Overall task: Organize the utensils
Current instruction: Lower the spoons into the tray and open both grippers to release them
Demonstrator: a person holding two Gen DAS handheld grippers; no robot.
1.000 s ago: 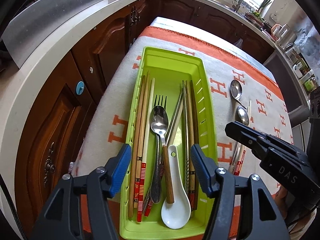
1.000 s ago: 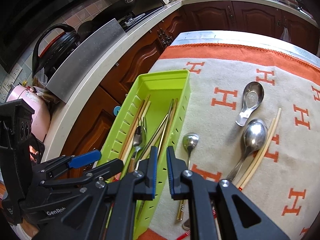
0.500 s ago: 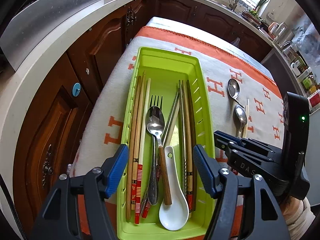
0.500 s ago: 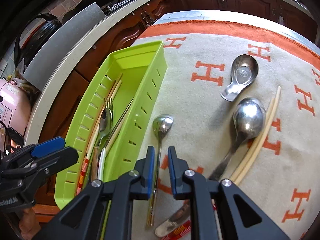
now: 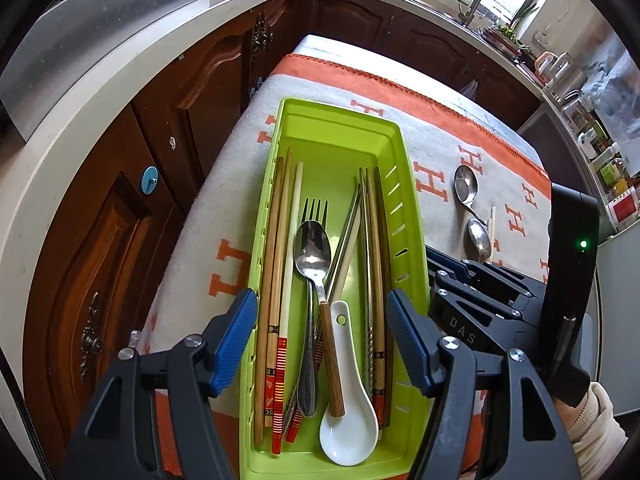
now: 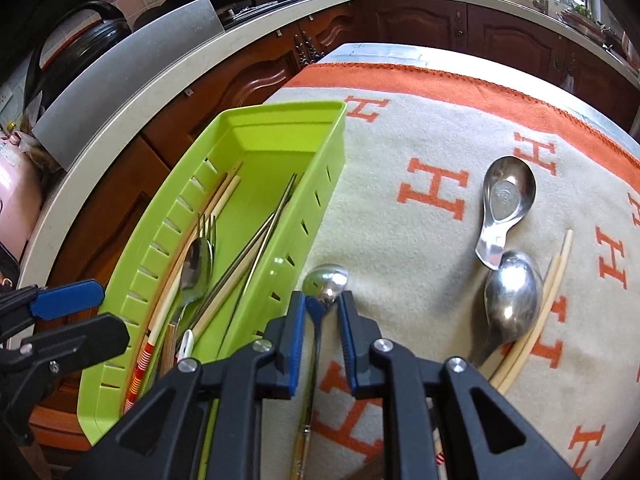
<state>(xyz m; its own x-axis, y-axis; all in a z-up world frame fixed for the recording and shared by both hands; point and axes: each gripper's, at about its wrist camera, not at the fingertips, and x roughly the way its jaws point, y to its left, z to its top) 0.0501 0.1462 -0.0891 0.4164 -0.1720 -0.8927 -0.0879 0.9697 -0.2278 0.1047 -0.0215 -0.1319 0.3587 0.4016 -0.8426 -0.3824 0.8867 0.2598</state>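
Observation:
A green slotted tray (image 5: 408, 184) lies on the blanket and holds several chopsticks, a fork, a wood-handled spoon (image 5: 314, 252) and a white ceramic spoon (image 5: 348, 432). My left gripper (image 5: 320, 332) hovers open above the tray's near end, touching nothing. To the tray's (image 6: 280, 112) right, a small thin-handled spoon (image 6: 326, 280) lies on the blanket. My right gripper (image 6: 323, 308) points down over it. Its jaws straddle the spoon's neck and are closing, with a gap still showing on each side.
On the cream and orange blanket (image 6: 400, 160) further right lie a short-handled metal spoon (image 6: 506, 200), a large metal spoon (image 6: 512, 300) and a pair of pale chopsticks (image 6: 548, 300). Wooden cabinets and a counter run along the left and far sides.
My right gripper has come down and forward onto the small spoon, whose neck now lies between its jaws. The left gripper has stayed over the tray.

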